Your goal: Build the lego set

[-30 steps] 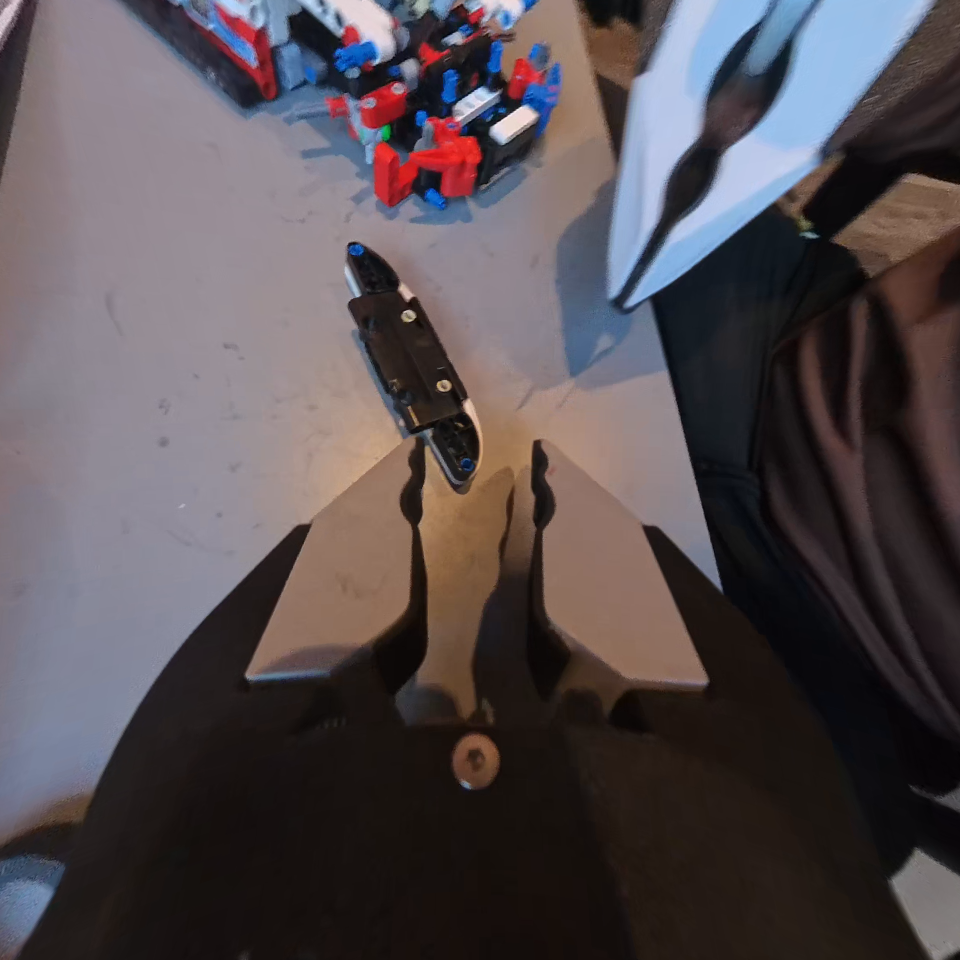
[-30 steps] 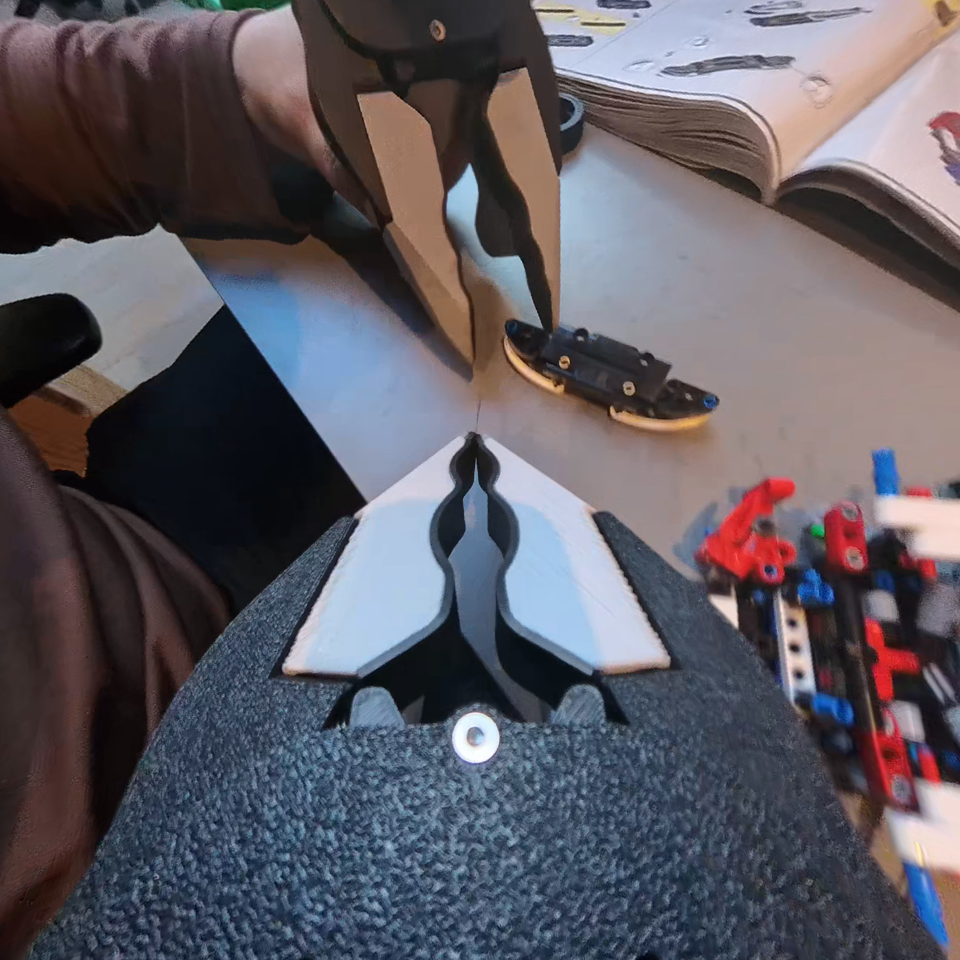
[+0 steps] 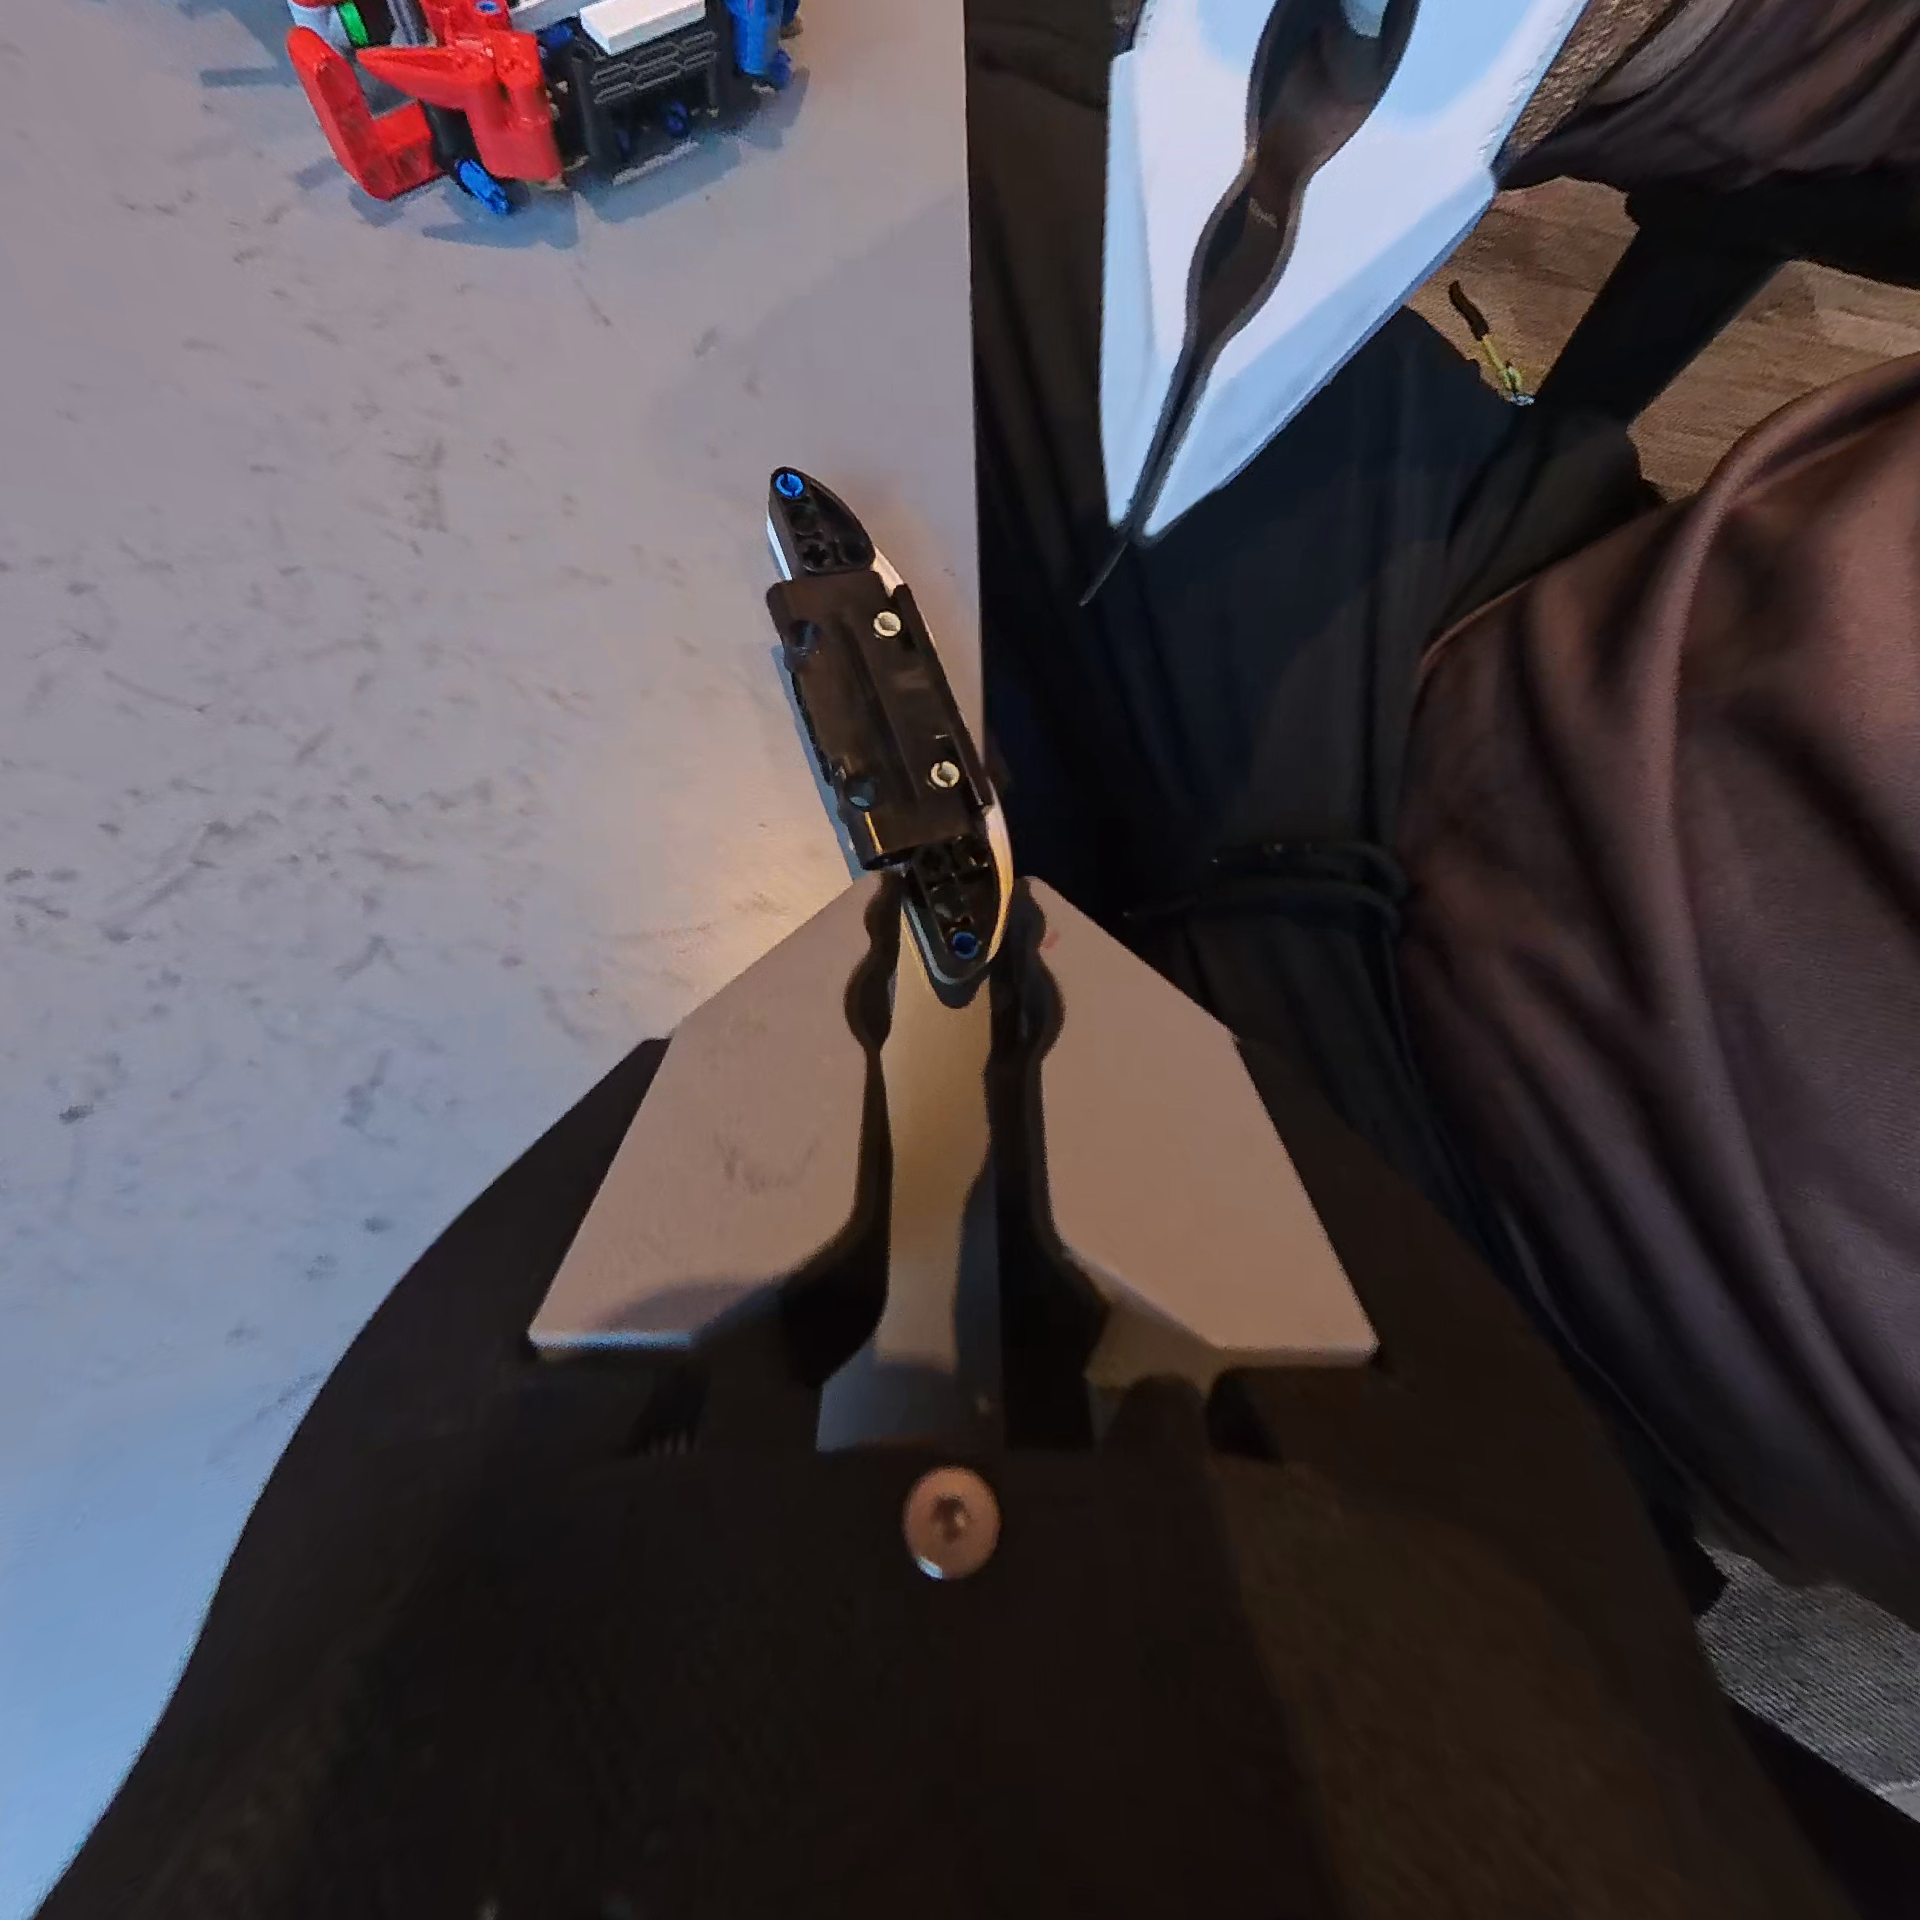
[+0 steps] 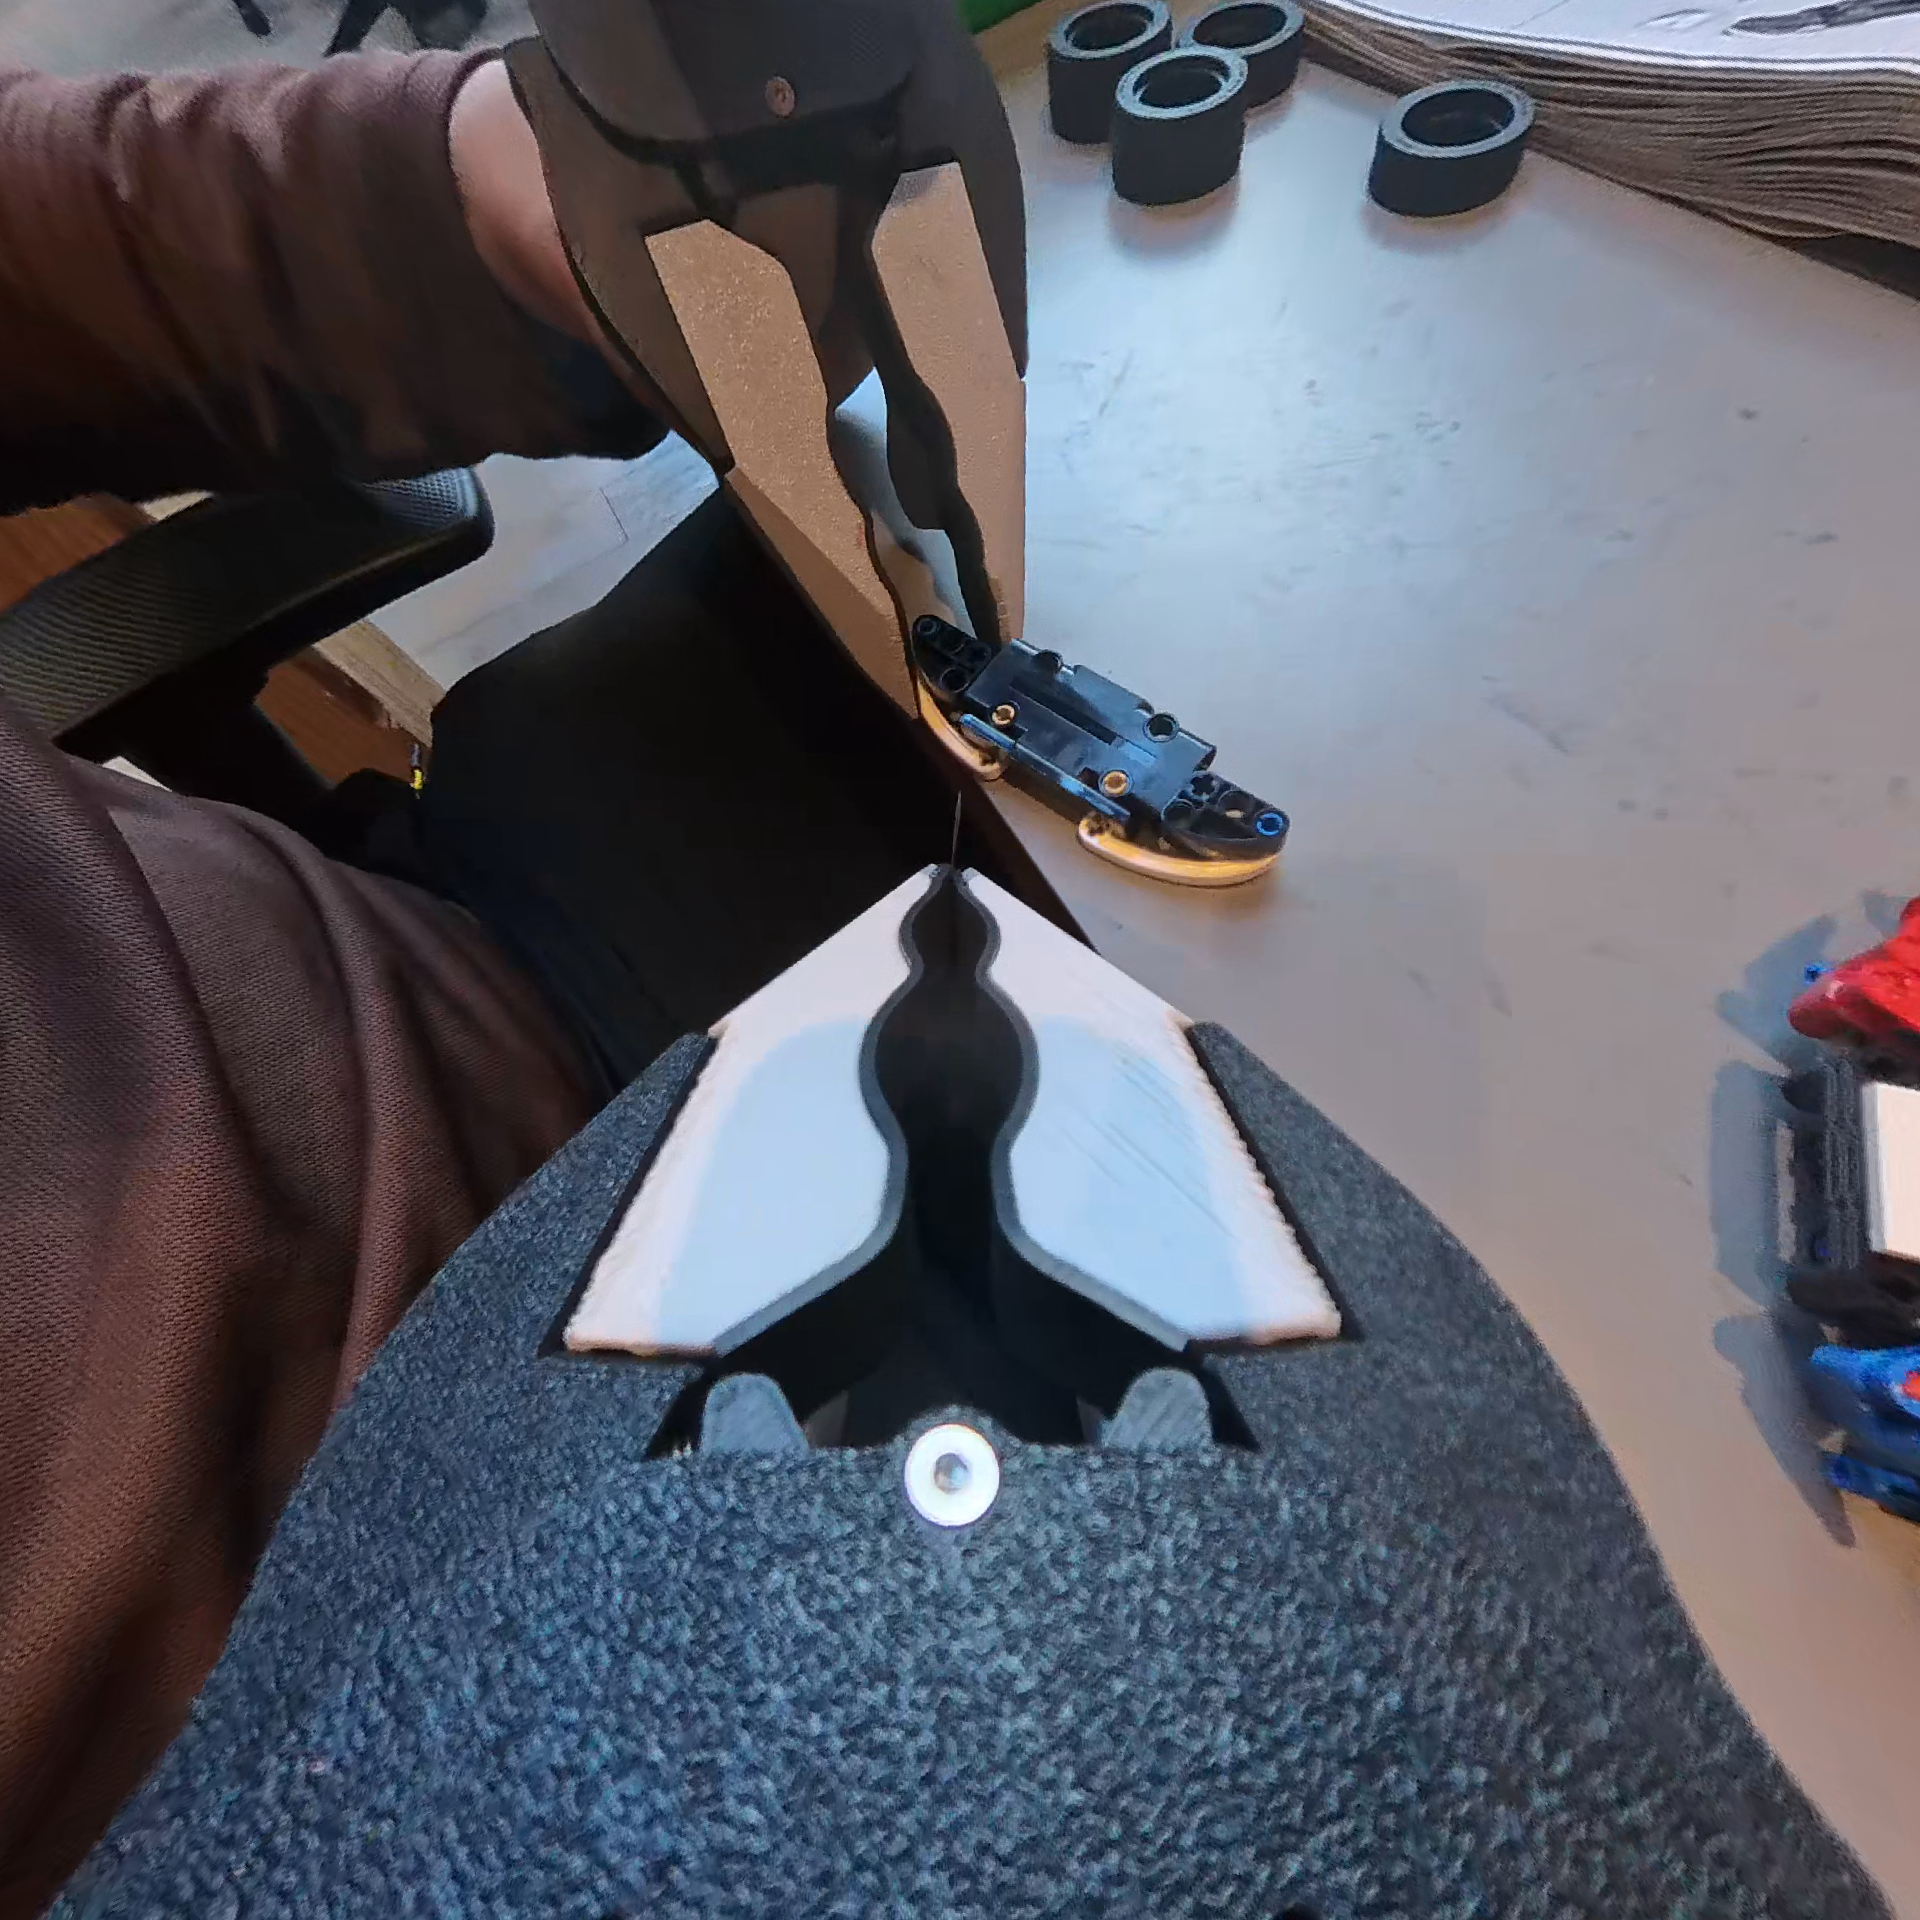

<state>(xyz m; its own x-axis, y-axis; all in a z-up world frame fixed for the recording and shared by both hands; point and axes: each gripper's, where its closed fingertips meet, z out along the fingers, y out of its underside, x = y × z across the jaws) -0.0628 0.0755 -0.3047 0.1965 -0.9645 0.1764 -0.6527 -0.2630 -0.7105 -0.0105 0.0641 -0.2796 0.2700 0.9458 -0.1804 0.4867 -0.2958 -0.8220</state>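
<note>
My left gripper (image 3: 951,914), two grey wedge-shaped fingers in a black shell, points down at the table edge with its jaws parted a little around one tip of a piece. My right gripper (image 4: 951,878), pale fingers in a speckled dark shell, hangs over my lap, fingertips pressed together, empty.

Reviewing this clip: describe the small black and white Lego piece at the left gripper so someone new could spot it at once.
Start at the grey table and follow its near edge by the person's lap. There lies the black and white sub-assembly, one end between the left gripper fingertips. Unlike the red and blue model farther off, it is flat, boat-shaped, with blue pins at both ends.
</note>
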